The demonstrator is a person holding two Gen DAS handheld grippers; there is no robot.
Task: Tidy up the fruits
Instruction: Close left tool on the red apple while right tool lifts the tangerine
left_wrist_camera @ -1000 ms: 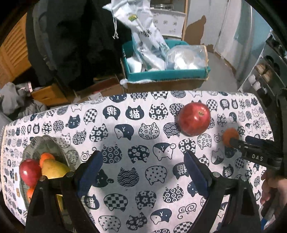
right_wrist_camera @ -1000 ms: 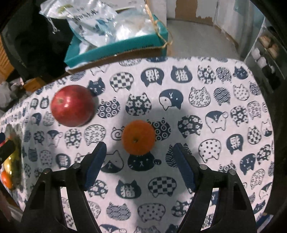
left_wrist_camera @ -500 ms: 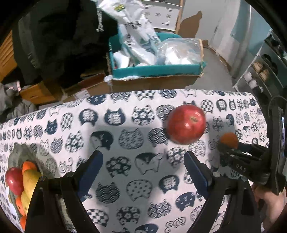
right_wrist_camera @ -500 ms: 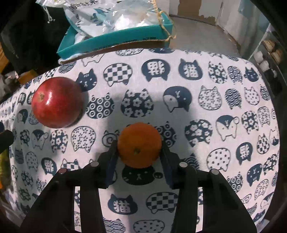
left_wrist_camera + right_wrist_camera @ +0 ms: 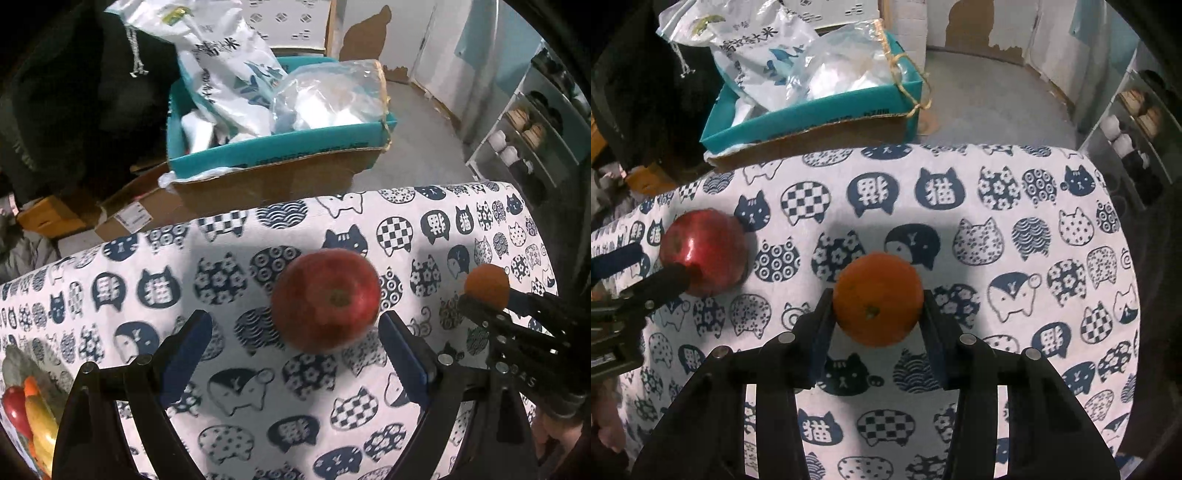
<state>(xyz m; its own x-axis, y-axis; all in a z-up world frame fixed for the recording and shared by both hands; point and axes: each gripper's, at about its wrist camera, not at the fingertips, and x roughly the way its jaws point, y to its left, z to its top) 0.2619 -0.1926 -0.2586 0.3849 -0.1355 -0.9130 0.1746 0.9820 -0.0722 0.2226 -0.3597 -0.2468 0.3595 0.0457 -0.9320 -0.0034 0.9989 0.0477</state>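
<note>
A red apple lies on the cat-print tablecloth. My left gripper hangs open over it, its blue pads apart; the apple sits just beyond the tips, nearer the right pad, and neither pad touches it. My right gripper is shut on a small orange, pads pressed on both its sides, low over the cloth. The right wrist view shows the apple at the left with a left finger in front of it. A glass bowl holding several fruits sits at the lower left.
Past the table's far edge stands a teal box full of plastic bags, on cardboard boxes. Dark clothing hangs at the back left. A shelf with jars stands at the right. A hand shows at the left edge.
My right gripper has closed on the orange. My left gripper has moved right and down toward the apple, so the fruit bowl has slid to the left edge of its view.
</note>
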